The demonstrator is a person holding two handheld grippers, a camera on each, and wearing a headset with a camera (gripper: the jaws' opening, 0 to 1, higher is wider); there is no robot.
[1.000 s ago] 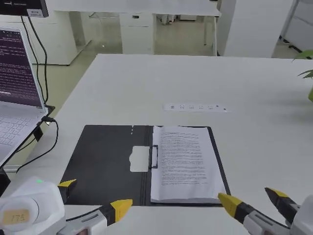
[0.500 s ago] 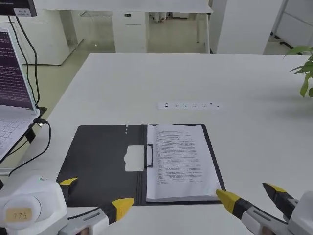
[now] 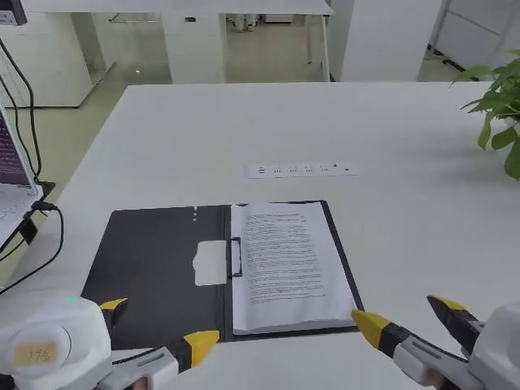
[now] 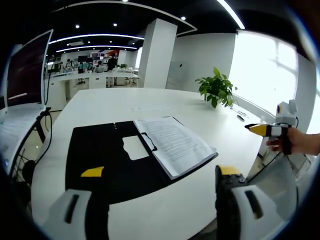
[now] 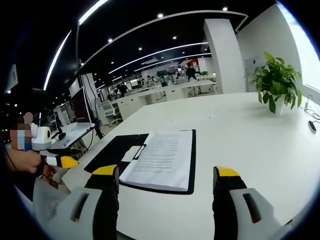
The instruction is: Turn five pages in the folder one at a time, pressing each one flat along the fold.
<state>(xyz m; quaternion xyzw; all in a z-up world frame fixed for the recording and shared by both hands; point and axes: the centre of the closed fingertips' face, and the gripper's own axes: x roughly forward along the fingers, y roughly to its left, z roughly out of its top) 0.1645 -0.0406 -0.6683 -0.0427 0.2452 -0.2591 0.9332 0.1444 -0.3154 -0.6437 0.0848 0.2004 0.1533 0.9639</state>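
Folder (image 3: 162, 268) lies open near the near edge of the table (image 3: 406, 203), toward its left side. The fold runs from near edge to far edge. Pages (image 3: 284, 264) sit stacked on the right half, clipped at the fold; the left cover is bare.

Right gripper (image 3: 404, 315) hovers just off the stack's near right corner, jaws apart and empty. It is the nearer one for lifting a page.

Left gripper (image 3: 158, 322) hangs over the left cover's near edge, jaws also apart and empty, hiding part of that edge.

Page count and print are too small to make out.
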